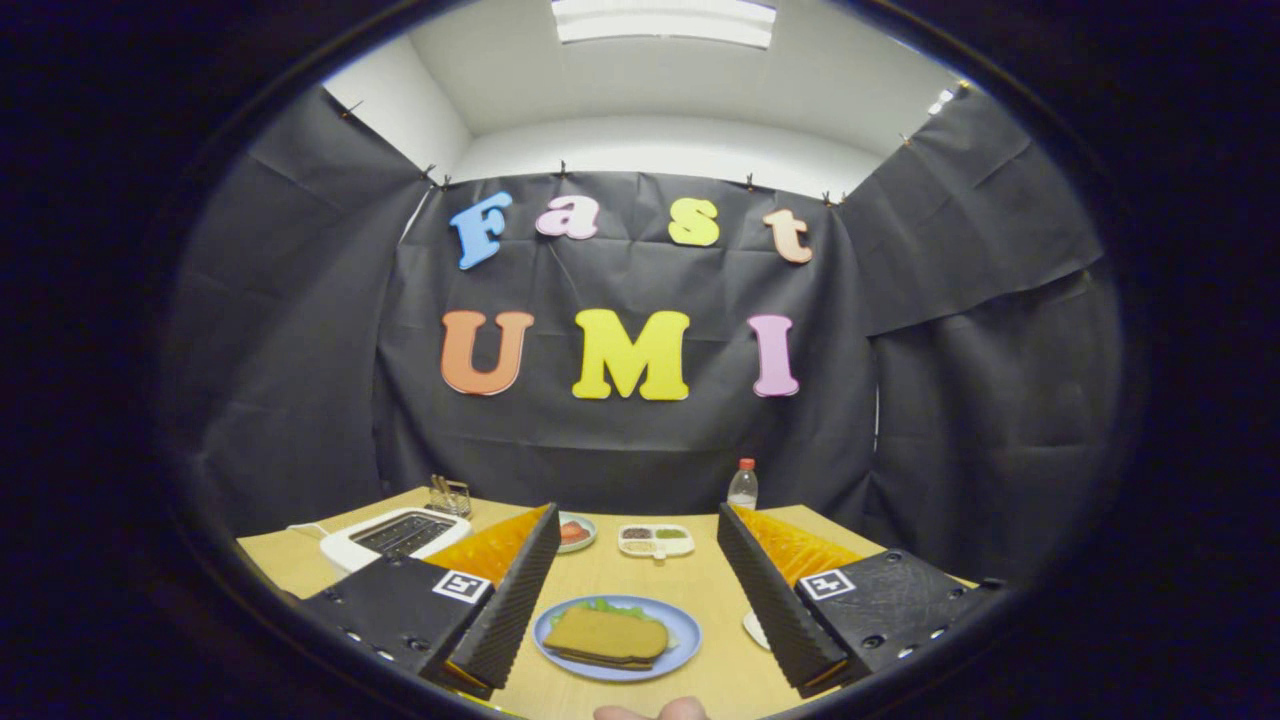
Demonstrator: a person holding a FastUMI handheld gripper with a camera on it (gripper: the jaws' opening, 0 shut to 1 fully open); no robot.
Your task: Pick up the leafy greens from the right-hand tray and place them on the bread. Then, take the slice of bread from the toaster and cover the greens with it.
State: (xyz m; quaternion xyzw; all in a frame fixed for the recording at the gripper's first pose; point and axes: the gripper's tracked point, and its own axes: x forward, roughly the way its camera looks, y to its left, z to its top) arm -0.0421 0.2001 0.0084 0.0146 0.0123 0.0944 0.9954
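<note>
Gripper view, tongs (640,610) spread wide (holding nothing), bread-topped greens (608,636) on blue plate (683,630) between them

No legible text or labels

**Black-draped booth under a white ceiling**

Black cloth (640,440) hangs as the booth's back wall, creased and pinned along its top edge by small clips. Matching black drapes (280,330) close in both sides, the right one folded over in a loose flap. Above the cloth a white wall (660,150) rises to a white ceiling, where a bright rectangular light panel (665,20) glows. Below, a light wooden desk (640,585) stands against the back cloth, its pale top evenly lit.
</note>
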